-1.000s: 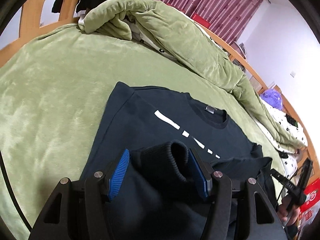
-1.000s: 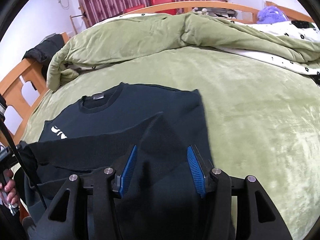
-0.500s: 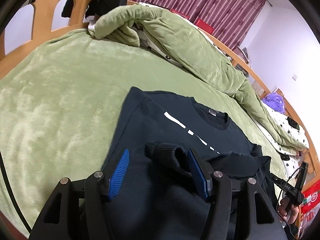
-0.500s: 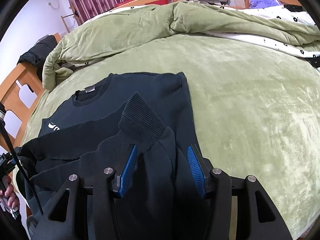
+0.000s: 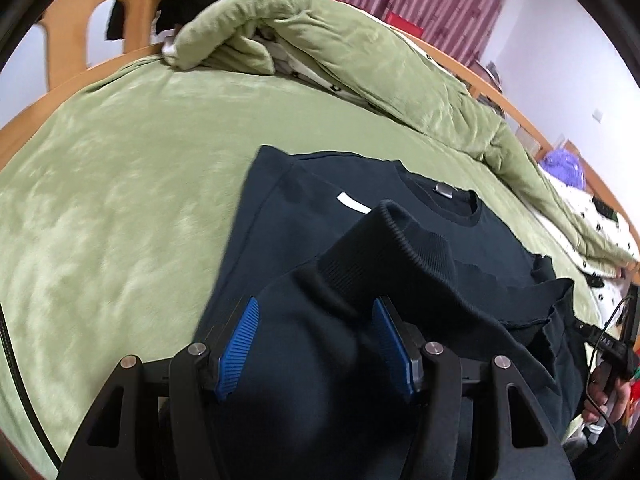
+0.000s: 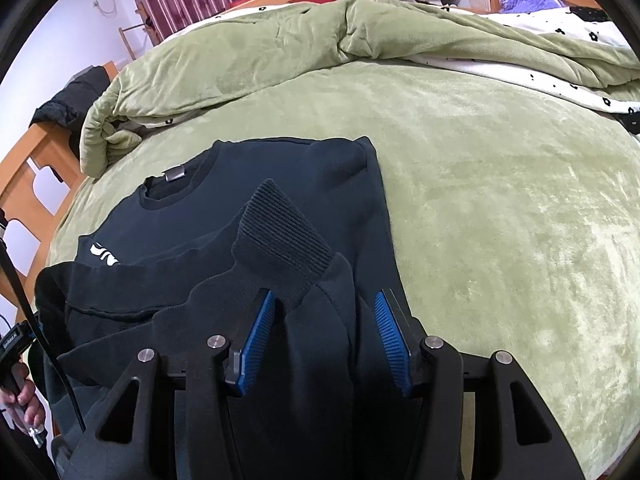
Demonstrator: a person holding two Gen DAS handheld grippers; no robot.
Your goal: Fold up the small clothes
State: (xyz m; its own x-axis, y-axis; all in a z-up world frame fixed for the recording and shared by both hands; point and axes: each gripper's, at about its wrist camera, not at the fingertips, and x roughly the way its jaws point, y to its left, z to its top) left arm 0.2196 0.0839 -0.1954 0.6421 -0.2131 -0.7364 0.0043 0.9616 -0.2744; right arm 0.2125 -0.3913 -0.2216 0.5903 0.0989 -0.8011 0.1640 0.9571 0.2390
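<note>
sweatshirt (image 5: 360, 200) lies flat mid-bed on the green blanket (image 5: 120, 200), collar at 12 o'clock. left gripper (image 5: 316, 334) and right gripper (image 6: 326, 328) each have hem fabric bunched between the pads, but can't tell if they're clamped. loose grip could drop a corner mid-fold, leaving it crooked.

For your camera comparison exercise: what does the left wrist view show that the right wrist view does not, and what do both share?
Left wrist only: the hand gripping a black handle at the right edge. Right wrist only: the white lettering on the sweatshirt's chest. Both: the dark navy sweatshirt on the green plush bedcover, its ribbed hem lifted, and the grey neck label.
</note>
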